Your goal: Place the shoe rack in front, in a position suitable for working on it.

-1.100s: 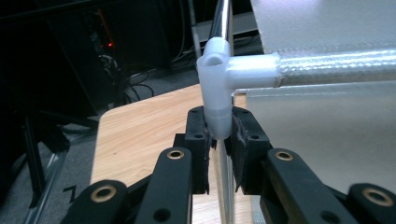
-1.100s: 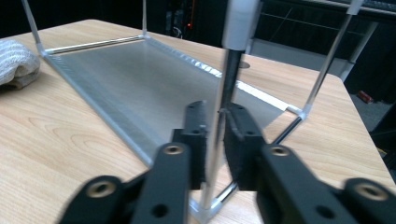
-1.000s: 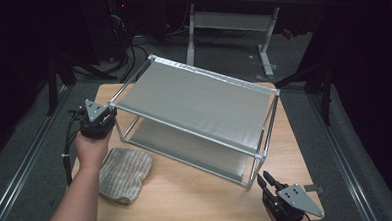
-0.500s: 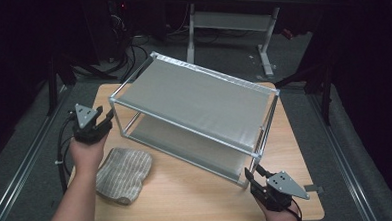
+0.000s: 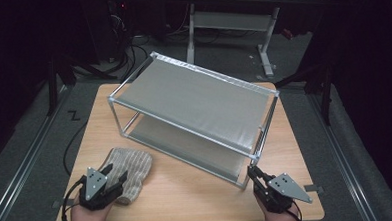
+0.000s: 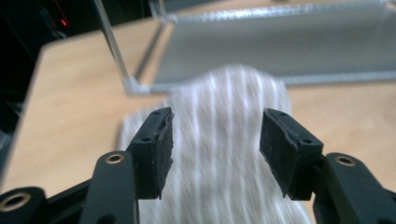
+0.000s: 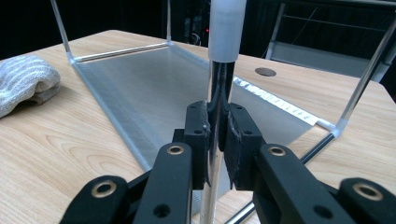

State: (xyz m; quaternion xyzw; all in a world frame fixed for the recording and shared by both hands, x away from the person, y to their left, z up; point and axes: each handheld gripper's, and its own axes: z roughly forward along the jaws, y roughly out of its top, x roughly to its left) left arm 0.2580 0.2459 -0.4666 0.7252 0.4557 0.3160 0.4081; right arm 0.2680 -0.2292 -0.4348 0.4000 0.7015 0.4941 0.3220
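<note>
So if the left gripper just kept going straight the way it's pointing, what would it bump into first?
Most likely the striped knitted cloth: the left gripper has its jaws open, just widened, with the cloth lying right ahead and below them. Beyond it stands the metal rack. How near the pads are to the cloth is hard to judge.

No legible text or labels anywhere.
</note>
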